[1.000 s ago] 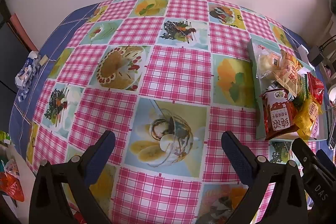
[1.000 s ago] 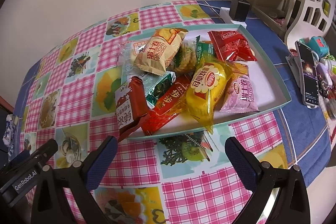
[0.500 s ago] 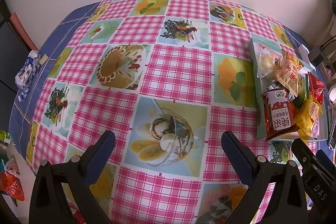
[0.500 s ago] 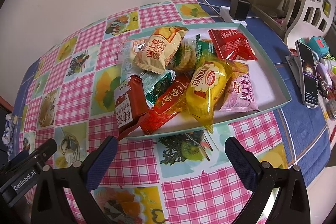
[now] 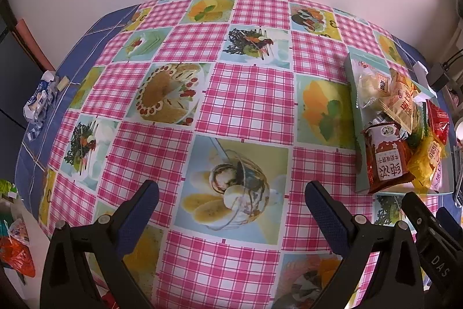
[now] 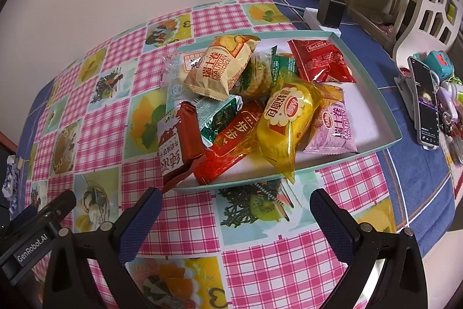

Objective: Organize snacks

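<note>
The right gripper [image 6: 235, 210] hovers low at the bottom of its frame, its blue-padded jaws spread wide with nothing between them, aimed at the near rim of the teal tray [image 6: 373, 94] just above them. The left gripper [image 5: 231, 201] hangs likewise at the bottom of its view, jaws wide apart and holding nothing, over the checked tablecloth [image 5: 240, 94], which spreads bare across the centre and upper left of that frame up to the pale wall. In the right wrist view the tray fills the middle, and its right half shows bare white floor. Snacks are heaped in its left half: a yellow packet [image 6: 285, 120], a pink roll packet [image 6: 335, 129], a red packet [image 6: 321, 62], a beige roll packet [image 6: 221, 68] and a brown packet [image 6: 178, 141] whose lower end hangs over the tray's near left rim. A phone [image 6: 424, 103] stands on a holder at the right edge, beyond the tray.
</note>
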A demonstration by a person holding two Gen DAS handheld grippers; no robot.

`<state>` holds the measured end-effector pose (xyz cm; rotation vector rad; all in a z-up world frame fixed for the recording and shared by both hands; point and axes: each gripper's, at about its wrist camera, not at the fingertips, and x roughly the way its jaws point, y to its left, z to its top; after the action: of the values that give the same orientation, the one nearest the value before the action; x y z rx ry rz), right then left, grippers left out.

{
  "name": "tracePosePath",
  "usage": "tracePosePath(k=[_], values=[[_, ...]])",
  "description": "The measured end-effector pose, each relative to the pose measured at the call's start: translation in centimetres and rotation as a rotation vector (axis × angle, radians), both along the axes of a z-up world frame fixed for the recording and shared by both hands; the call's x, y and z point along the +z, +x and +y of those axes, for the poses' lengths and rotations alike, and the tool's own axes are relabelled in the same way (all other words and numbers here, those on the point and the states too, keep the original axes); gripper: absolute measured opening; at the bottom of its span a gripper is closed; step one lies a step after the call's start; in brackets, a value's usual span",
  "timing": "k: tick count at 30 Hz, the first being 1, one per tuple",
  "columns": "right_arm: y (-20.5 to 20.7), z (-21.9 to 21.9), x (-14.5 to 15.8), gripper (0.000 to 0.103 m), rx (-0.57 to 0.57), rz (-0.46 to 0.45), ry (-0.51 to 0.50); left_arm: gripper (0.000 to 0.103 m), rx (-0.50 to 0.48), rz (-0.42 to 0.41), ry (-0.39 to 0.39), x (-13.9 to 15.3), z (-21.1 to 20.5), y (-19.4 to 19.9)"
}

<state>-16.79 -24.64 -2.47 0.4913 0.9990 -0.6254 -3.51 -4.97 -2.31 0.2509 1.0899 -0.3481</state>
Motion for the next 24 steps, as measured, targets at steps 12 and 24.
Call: tracePosePath(k=[12, 24], values=[[0.0, 0.01, 0.03, 0.103, 0.001, 0.001, 0.0, 0.101, 0.005, 0.007, 0.0, -0.08, 0.07, 0.03], [0.03, 0.07, 0.03, 0.103, 0.0, 0.001, 0.0, 0.101, 0.015, -0.002, 0.003, 0.01, 0.23, -0.04]])
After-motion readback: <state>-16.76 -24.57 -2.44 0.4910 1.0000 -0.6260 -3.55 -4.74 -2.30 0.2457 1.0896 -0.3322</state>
